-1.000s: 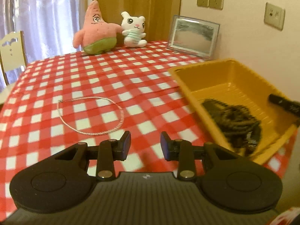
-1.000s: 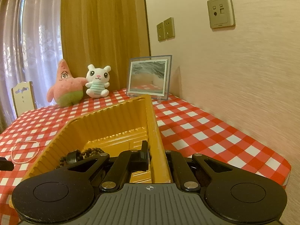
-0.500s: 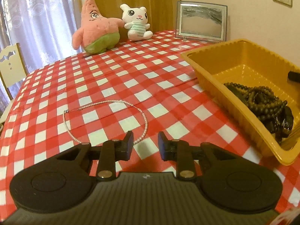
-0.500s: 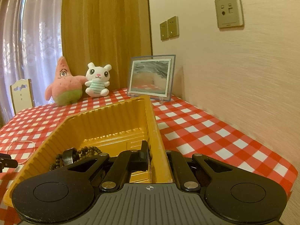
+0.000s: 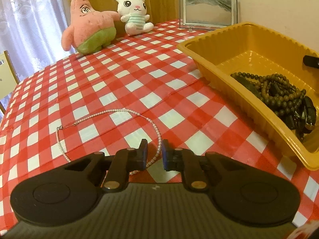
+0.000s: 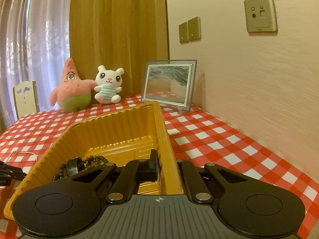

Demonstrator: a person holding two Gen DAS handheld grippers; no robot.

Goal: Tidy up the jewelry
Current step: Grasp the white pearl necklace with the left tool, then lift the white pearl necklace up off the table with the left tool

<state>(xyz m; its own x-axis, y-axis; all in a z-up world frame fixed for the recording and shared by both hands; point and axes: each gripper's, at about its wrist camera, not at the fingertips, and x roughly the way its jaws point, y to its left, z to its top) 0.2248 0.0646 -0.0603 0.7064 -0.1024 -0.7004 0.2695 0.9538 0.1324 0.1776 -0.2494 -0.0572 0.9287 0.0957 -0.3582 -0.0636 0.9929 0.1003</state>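
A thin pearl necklace [image 5: 111,115] lies looped on the red-checked tablecloth. My left gripper [image 5: 154,153] is open, low over the cloth, with the necklace's right strand running between its fingers. A yellow plastic tray [image 5: 207,63] on the right holds dark wooden bead strands [image 5: 283,93]. My right gripper [image 6: 167,166] is shut on the tray's right wall [image 6: 165,139], one finger inside and one outside. The beads [image 6: 83,163] also show in the right wrist view.
A pink star plush [image 5: 87,25], a white bunny plush [image 5: 135,14] and a framed picture [image 5: 208,10] stand at the table's far edge. A wall runs along the right side. A white chair [image 6: 25,97] is at the far left.
My left gripper has moved forward and left to the necklace, which now lies between its fingers. The fingers have closed in slightly. The right gripper still holds the tray wall.
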